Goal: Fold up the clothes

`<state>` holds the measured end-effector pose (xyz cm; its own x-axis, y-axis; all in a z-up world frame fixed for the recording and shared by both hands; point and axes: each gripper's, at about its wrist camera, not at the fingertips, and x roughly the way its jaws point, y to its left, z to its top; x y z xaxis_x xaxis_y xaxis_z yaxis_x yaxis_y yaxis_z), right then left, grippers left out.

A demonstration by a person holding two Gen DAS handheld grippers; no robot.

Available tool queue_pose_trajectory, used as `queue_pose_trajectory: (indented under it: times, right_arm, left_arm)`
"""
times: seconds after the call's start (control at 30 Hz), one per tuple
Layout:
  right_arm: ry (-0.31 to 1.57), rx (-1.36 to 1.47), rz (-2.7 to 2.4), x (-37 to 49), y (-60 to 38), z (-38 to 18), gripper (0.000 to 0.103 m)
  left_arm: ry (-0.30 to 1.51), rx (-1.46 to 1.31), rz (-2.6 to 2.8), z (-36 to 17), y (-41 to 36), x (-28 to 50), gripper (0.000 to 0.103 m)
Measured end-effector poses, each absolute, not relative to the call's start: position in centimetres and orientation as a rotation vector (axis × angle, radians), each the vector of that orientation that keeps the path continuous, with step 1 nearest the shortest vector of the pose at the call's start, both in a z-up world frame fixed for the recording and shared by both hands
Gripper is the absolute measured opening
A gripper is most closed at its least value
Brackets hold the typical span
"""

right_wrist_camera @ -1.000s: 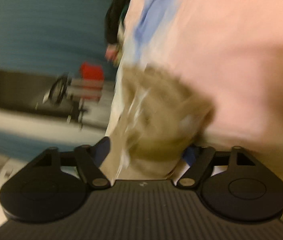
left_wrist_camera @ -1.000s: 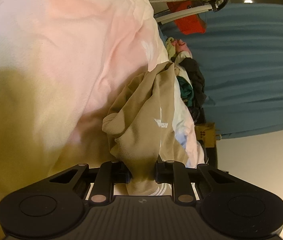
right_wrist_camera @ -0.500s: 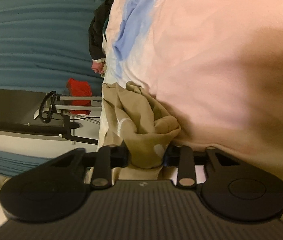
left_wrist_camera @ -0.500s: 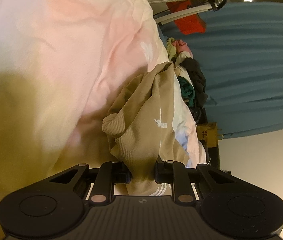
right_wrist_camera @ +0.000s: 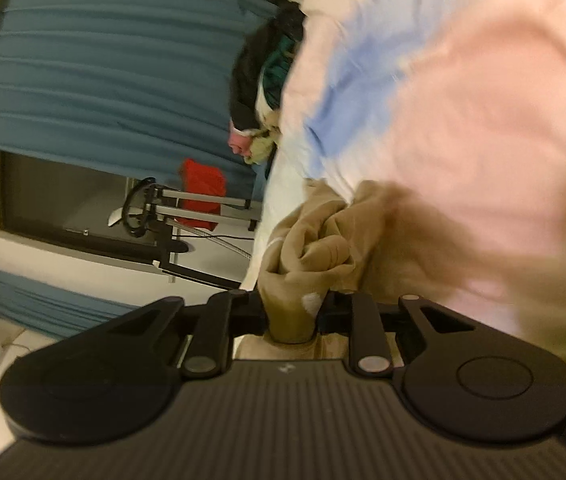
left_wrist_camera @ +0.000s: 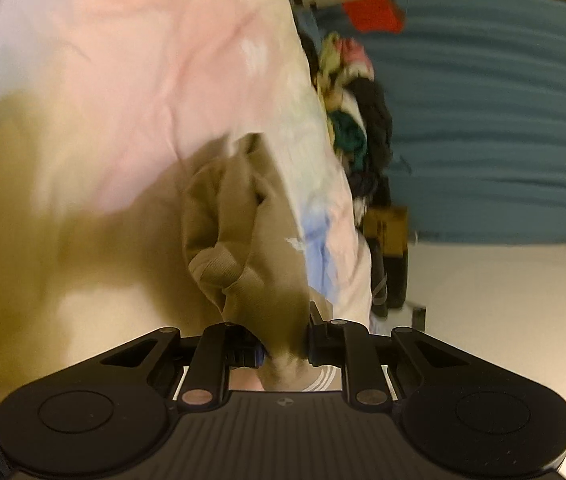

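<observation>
Left gripper (left_wrist_camera: 283, 348): the jaws are nearly closed and clamp a bunched fold of the tan garment (left_wrist_camera: 239, 236); the fabric fills the narrow gap between them, and a white striped edge of it shows just below the grip. Right gripper (right_wrist_camera: 293, 314): the jaws have just been closing and now pinch a second bunch of the same tan garment (right_wrist_camera: 323, 240), with a small white mark on the cloth at the grip. Both frames are blurred. The garment runs from each pair of jaws out onto the bed sheet (left_wrist_camera: 123, 80), which is pink with pale blue and white patches; how much of the garment rests on the sheet and how much hangs clear of it cannot be told. In the left wrist view the garment lies along the right edge of the bed; in the right wrist view it lies at the left edge of the bed sheet (right_wrist_camera: 483, 100). At the far end of the bed a pile of mixed clothes (left_wrist_camera: 359, 120), dark, green and pink, sits against the teal curtain (left_wrist_camera: 503, 120). Beyond it, a red cloth (right_wrist_camera: 203, 184) hangs on a metal frame (right_wrist_camera: 187, 208) in front of the curtain (right_wrist_camera: 103, 60).
</observation>
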<state>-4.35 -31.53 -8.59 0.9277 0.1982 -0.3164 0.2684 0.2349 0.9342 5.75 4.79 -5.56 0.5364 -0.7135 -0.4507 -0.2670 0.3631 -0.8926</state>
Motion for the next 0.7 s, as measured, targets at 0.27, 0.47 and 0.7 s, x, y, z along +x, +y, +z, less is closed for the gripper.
queue_pose_trajectory:
  times: [0.27, 0.47, 0.7]
  right_arm:
    - [0.370, 1.358, -0.138, -5.0, -39.2, -4.9, 0.024]
    - [0.282, 1.328, -0.242, -0.6, -47.4, -2.2, 0.024]
    - [0.122, 1.147, -0.320, 4.9, -56.4, 2.4, 0.024]
  left_arm:
    - [1.077, -1.021, -0.446, 0.6, -4.9, 9.7, 0.020]
    - [1.079, -0.869, -0.504, 4.3, -16.8, 16.8, 0.020]
    - [0.951, -0.754, -0.644, 9.1, -31.0, 24.2, 0.020]
